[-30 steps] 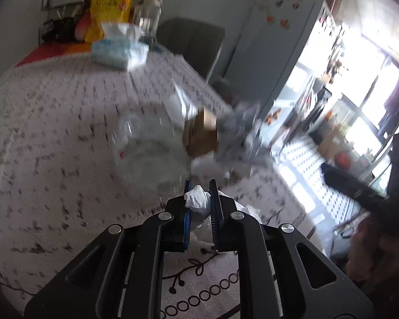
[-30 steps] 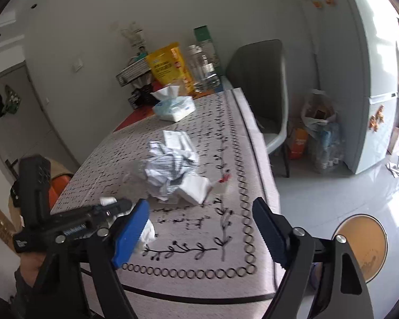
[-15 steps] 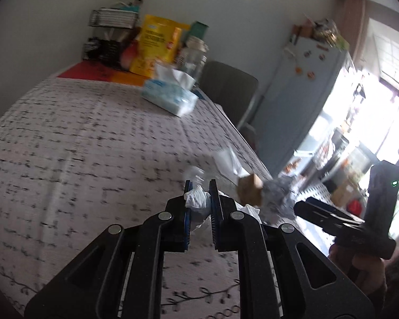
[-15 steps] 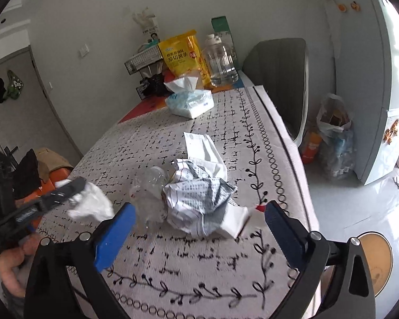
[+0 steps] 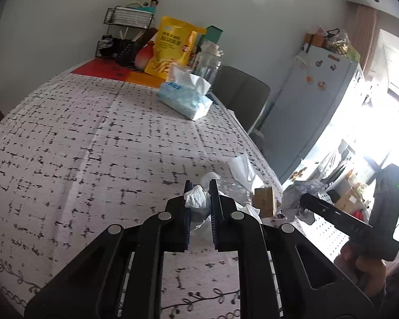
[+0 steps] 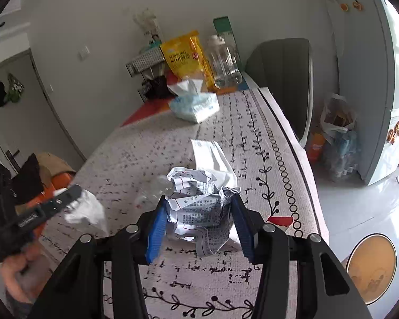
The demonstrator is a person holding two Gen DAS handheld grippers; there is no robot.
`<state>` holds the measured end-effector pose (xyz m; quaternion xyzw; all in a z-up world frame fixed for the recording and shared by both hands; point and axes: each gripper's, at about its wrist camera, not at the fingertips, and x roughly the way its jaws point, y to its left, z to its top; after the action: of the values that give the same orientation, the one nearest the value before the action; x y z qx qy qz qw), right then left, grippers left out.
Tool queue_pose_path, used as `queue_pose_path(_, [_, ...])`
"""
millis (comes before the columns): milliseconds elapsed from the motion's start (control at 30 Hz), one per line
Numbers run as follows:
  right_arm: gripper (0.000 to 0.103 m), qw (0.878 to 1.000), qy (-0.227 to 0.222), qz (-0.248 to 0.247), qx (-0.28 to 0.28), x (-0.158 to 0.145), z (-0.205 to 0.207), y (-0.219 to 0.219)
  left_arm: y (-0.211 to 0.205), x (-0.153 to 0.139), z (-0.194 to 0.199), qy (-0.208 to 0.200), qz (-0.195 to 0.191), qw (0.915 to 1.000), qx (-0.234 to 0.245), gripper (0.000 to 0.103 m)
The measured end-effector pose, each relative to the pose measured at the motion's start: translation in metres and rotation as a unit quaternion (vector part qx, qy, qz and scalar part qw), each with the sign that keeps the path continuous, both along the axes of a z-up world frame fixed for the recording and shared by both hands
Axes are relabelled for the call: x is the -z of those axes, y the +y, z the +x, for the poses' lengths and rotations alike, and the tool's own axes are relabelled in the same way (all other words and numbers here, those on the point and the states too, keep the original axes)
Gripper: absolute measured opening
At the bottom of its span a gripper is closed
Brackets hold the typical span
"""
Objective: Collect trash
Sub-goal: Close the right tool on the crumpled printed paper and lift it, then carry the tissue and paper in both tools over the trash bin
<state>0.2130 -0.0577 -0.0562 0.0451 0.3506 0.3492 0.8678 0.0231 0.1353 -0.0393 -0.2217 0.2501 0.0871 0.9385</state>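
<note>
My left gripper (image 5: 200, 186) is shut on a crumpled white tissue (image 5: 196, 199) and holds it above the table; the tissue also shows in the right wrist view (image 6: 86, 211). My right gripper (image 6: 198, 204) is closed around a crumpled printed paper ball (image 6: 199, 207), its blue pads (image 6: 154, 228) touching both sides. The ball also shows in the left wrist view (image 5: 300, 199). A clear plastic bottle (image 6: 153, 192) lies just left of the ball. A flat white packet (image 6: 212, 156) lies behind it. A small brown cardboard piece (image 5: 264, 202) stands near the ball.
A tissue pack (image 6: 195, 106), a yellow snack bag (image 6: 185, 55) and a clear jug (image 6: 224, 62) stand at the table's far end. A grey chair (image 6: 284, 77) and a fridge (image 6: 372, 79) are to the right. A round bin lid (image 6: 371, 267) is on the floor.
My right gripper has moved forward and closed its jaws around the paper ball. My left gripper has lifted and tilted up, still holding the tissue.
</note>
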Motion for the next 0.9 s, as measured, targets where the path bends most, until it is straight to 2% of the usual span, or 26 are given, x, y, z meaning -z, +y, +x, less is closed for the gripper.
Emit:
queue_pose_path(133, [0.047,1.0,-0.006,0.01,-0.008,-0.01,-0.009,-0.012,-0.012,-0.002,0.003,0.0,0.003,1.0,0.009,0.013])
queue_pose_path(400, [0.047,0.999,-0.015,0.039,0.024,-0.021,-0.023,-0.055,-0.044,-0.015,0.014,-0.01,0.015,0.9992,0.037,0.013])
queue_pose_path(633, [0.047,0.996,-0.006,0.059,0.069,-0.023,-0.024,-0.105,-0.094,-0.029,0.044,-0.026,0.012,0.9961,0.083,0.013])
queue_pose_path(900, [0.047,0.99,-0.019,0.072,0.123,-0.03,-0.028,-0.161,-0.154,-0.045,0.08,-0.042,0.013,0.9891,0.141,0.013])
